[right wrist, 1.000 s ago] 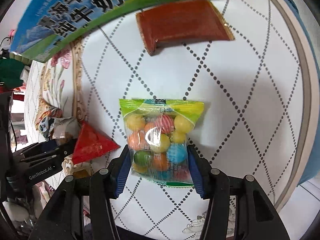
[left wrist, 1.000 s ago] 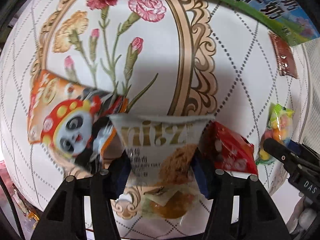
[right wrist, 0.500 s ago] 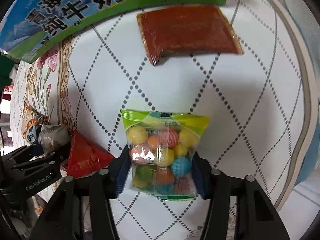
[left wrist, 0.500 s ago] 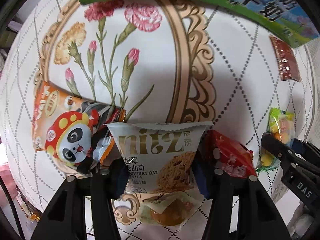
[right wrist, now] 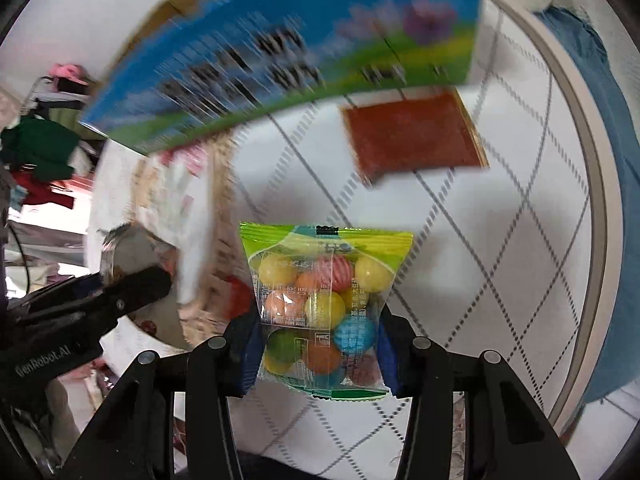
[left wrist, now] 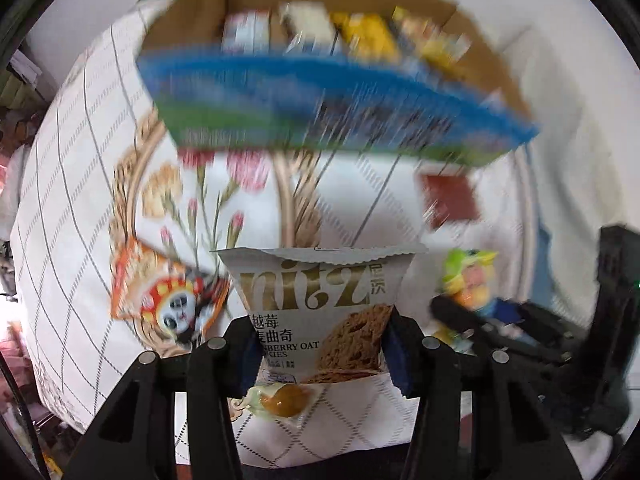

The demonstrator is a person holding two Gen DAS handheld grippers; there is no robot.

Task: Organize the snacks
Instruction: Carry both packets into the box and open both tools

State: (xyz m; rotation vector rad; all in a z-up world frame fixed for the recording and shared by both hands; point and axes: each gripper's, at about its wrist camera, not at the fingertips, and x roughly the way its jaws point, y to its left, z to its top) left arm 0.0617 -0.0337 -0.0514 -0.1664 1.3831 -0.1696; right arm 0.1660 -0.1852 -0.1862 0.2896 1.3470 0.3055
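snacks are being lifted in both tongs: the left tongs (left wrist: 320, 344) are closing on a white cookie packet (left wrist: 320, 300), their blue pads pressing its sides, and it is hanging clear above the desk (left wrist: 80, 240). the right tongs (right wrist: 318, 344) are closing on a clear bag of coloured candy balls (right wrist: 320, 304), gripping it by both edges above the dotted diamond pattern of the tablecloth (right wrist: 500, 260). under the cookie packet a small wrapped amber sweet (left wrist: 282, 398) is lying on the cloth. to its left an orange panda packet (left wrist: 168, 296) is resting near the printed flowers. a flat red-brown packet (right wrist: 412, 136) is lying further out, just beside a blue and green cardboard box (right wrist: 280, 48). inside that box (left wrist: 328, 92) several blurred packets (left wrist: 360, 32) are sitting.
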